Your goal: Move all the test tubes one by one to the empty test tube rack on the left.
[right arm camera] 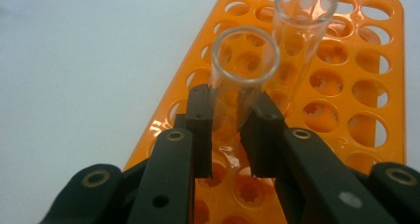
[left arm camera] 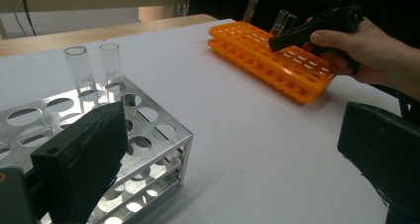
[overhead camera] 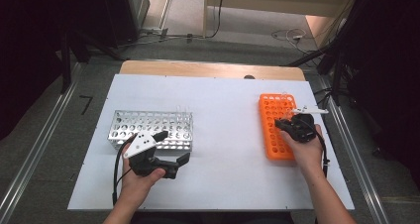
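Right claw [right arm camera: 228, 130] clenches a glass tube [right arm camera: 242, 80]; left claw [left arm camera: 233, 159] gapes, released.

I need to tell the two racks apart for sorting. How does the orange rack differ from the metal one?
The orange rack is flat, bright plastic with many small holes; the metal rack is taller, open-framed and silver, with larger holes. The right gripper grips a glass tube in the orange rack; the metal rack's two tubes stand untouched. Both hold clear tubes upright.
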The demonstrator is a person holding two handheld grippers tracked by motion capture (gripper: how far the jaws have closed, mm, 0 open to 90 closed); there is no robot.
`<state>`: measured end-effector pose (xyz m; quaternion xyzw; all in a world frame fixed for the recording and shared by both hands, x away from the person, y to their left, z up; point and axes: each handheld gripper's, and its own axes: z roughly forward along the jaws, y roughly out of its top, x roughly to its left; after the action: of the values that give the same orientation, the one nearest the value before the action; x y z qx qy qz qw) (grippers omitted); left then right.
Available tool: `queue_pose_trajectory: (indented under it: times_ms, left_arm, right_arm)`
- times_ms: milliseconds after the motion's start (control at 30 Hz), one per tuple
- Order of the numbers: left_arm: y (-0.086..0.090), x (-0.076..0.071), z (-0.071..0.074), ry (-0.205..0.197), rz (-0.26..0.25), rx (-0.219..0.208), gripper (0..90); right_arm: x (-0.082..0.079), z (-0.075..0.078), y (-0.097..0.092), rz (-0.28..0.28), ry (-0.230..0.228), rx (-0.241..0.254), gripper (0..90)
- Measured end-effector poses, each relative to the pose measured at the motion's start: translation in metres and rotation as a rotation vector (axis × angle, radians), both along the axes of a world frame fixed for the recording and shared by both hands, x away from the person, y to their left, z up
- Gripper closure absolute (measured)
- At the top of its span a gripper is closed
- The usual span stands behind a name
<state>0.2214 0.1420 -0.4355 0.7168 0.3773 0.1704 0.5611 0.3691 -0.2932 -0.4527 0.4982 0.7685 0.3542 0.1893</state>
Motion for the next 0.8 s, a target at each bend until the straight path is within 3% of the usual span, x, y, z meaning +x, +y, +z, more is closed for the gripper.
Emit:
queue_pose_trajectory:
  times_ms: [367,533,800]
  left_arm:
    - [-0.002,0.0,0.0,-0.009,0.001,0.001,0.0]
    - [-0.004,-0.001,0.002,-0.012,-0.001,0.002,0.0]
    - [-0.006,-0.001,0.003,-0.015,-0.005,0.0,0.0]
  right_arm:
    - [-0.013,0.013,-0.01,0.021,-0.095,0.045,73.6]
    - [-0.023,0.024,-0.013,0.052,-0.127,0.082,73.7]
    - [-0.043,0.036,-0.005,0.13,-0.162,0.092,73.7]
